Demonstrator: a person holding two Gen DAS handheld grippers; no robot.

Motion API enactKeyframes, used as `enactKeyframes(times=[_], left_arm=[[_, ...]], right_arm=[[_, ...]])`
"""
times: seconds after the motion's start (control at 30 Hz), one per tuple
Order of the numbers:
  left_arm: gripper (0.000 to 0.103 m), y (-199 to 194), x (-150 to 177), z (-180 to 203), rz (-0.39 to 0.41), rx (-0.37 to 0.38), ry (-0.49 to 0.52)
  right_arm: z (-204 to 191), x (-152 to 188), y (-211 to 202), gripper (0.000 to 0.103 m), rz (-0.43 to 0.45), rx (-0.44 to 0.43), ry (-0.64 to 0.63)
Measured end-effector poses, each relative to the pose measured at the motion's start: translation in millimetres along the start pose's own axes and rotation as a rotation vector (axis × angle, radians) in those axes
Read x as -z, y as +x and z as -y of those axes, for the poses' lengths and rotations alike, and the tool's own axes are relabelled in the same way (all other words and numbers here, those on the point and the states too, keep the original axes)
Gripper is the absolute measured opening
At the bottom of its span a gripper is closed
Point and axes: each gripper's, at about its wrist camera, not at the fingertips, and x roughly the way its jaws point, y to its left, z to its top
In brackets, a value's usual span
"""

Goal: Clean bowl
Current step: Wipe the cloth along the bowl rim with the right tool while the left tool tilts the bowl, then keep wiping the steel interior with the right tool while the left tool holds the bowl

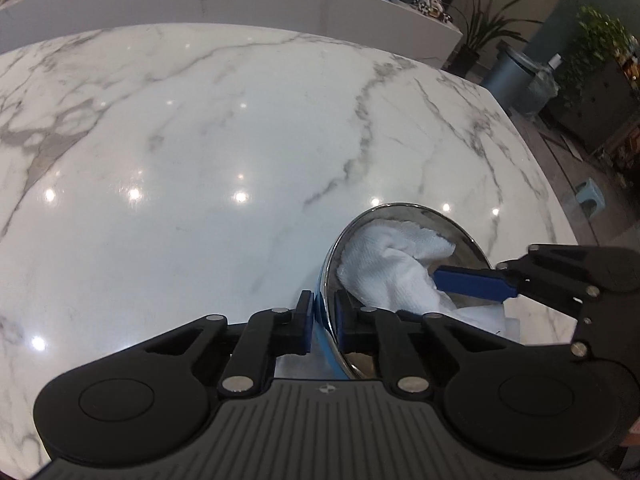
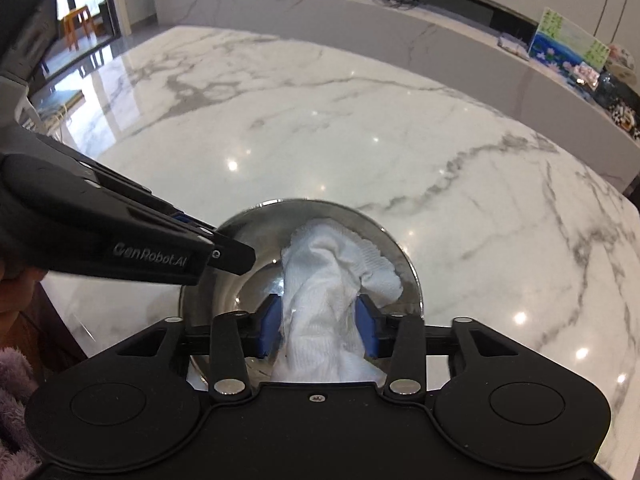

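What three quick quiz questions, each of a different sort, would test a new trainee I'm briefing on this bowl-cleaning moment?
1. True or false: the left gripper is clamped on the rim of the shiny round steel bowl.
2. Which gripper has the crumpled white cloth between its blue pads? A) left B) right C) neither
3. Fill in: the bowl stands on a glossy white ____ table with grey veins.

Key: 1 true, one pad outside the rim and one inside. 2 B, the right gripper, with the cloth's far end lying inside the bowl. 3 marble.
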Motion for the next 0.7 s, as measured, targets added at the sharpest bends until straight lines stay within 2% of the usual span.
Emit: enactKeyframes(times=[0.17,0.33,0.47,0.6,0.7], left_arm=[[0.01,0.7,0.4,-5.1,0.011,0.031,-0.001],[0.011,1.5,-0.7,-9.0,0.013,0.05,-0.012],[0.01,1.7,-1.2,-7.4,0.012,0.043,-0.014],[0.01,2.1,-1.1,-6.9,0.01,0.043,-0.017],[0.01,3.0,-1.7,-8.7,0.008,0.05,-0.025]], right_arm=[[9.7,1.4,11.3,0.02,-0.018,-0.034,0.06],[11.9,-1.9,16.8,0.02,-0.013,-0.067,0.084],[7.9,-5.8,21.4,0.02,-0.022,-0.14,0.116],[-5.5,-10.8,19.5,0.02,-0.028,-0.182,0.07],[-11.1,-13.5,19.1,0.02,-0.057,-0.171,0.014]])
